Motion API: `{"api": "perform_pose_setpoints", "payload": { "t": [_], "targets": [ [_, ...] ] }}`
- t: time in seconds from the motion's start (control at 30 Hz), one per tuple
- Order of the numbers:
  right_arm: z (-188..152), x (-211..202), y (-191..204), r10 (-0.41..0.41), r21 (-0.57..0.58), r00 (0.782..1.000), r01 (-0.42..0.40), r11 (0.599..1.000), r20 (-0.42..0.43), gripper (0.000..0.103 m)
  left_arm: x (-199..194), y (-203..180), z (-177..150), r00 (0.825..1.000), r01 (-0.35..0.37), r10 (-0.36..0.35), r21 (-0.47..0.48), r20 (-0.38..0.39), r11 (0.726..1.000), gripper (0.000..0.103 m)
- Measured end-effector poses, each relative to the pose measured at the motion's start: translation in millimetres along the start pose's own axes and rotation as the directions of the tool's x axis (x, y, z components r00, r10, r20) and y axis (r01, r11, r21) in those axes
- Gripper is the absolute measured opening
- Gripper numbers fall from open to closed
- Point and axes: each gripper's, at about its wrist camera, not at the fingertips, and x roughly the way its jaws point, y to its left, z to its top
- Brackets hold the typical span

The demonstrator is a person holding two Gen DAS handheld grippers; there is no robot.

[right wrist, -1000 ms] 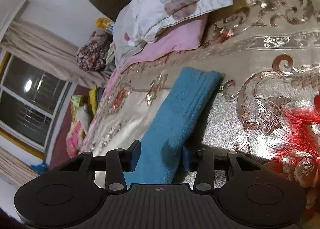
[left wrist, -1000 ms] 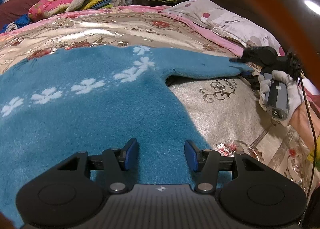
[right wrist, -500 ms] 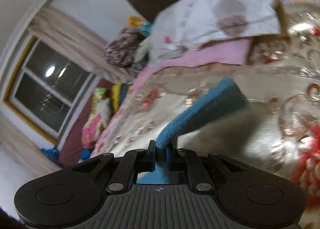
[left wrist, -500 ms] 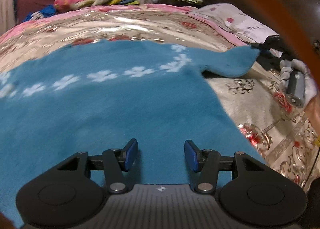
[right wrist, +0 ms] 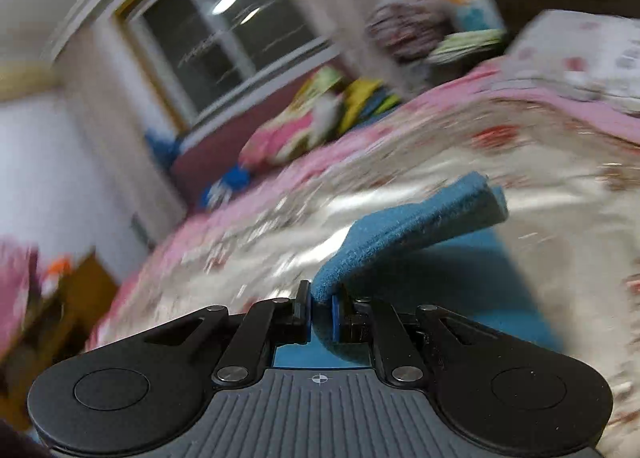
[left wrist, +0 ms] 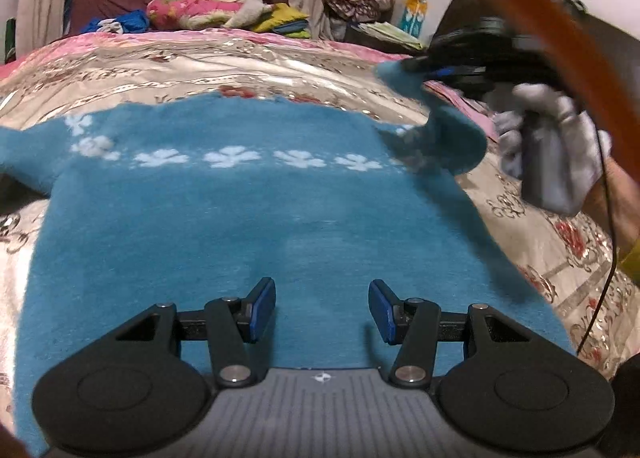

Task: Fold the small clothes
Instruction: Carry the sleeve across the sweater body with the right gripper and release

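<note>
A small blue fleece sweater with a row of white flowers lies spread flat on the bed. My left gripper hovers over its lower body, open, with nothing between its pads. My right gripper is shut on the sweater's sleeve, whose cuff sticks out ahead of the jaws, lifted off the bed. In the left wrist view the right gripper holds that sleeve raised at the upper right, in a white-gloved hand.
The bed has a shiny cream bedspread with red flowers and a pink edge. Piled bedding and clothes lie beyond it under a window. A dark headboard and a black cable are at the right.
My right gripper closed on the sleeve, then lifted it and swung it up and inward over the sweater while rolling. My left gripper slid left along the sweater's body, still open.
</note>
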Motion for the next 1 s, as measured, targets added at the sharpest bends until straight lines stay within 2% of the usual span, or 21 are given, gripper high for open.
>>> {"api": "perform_pose_setpoints", "payload": {
  "t": [0.07,0.13,0.27,0.37,0.53,0.77,1.0],
  "targets": [
    [-21,17,37,0.006,-0.106,0.998,-0.012,0.994,-0.056,0.010,0,9,-2,1.000,0.002,-0.002,-0.003,0.017,1.000,0.056],
    [-46,35,74,-0.009,-0.245,0.995,-0.016,0.969,-0.102,0.010,-1,17,-3,0.999,0.000,0.000,-0.001,0.037,1.000,0.056],
    [-103,67,135,-0.051,-0.498,0.985,-0.039,0.866,-0.165,0.010,-1,33,-5,0.999,0.000,-0.001,0.003,0.041,1.000,0.056],
    [-132,81,162,-0.091,-0.595,0.980,-0.033,0.803,-0.177,0.011,-5,41,-3,0.999,-0.001,0.001,0.011,0.051,1.000,0.056],
    [-149,93,177,-0.145,-0.686,0.976,-0.007,0.727,-0.163,0.015,-15,55,-3,0.997,0.006,-0.005,-0.006,0.081,1.000,0.056],
    [-152,104,187,-0.185,-0.706,0.973,0.037,0.708,-0.135,0.011,-21,65,-4,0.995,0.009,-0.004,-0.048,0.097,0.999,0.056],
    [-152,106,198,-0.163,-0.704,0.979,0.033,0.710,-0.119,0.011,-24,64,-5,0.995,0.011,-0.007,-0.043,0.104,0.999,0.056]
  ]
}}
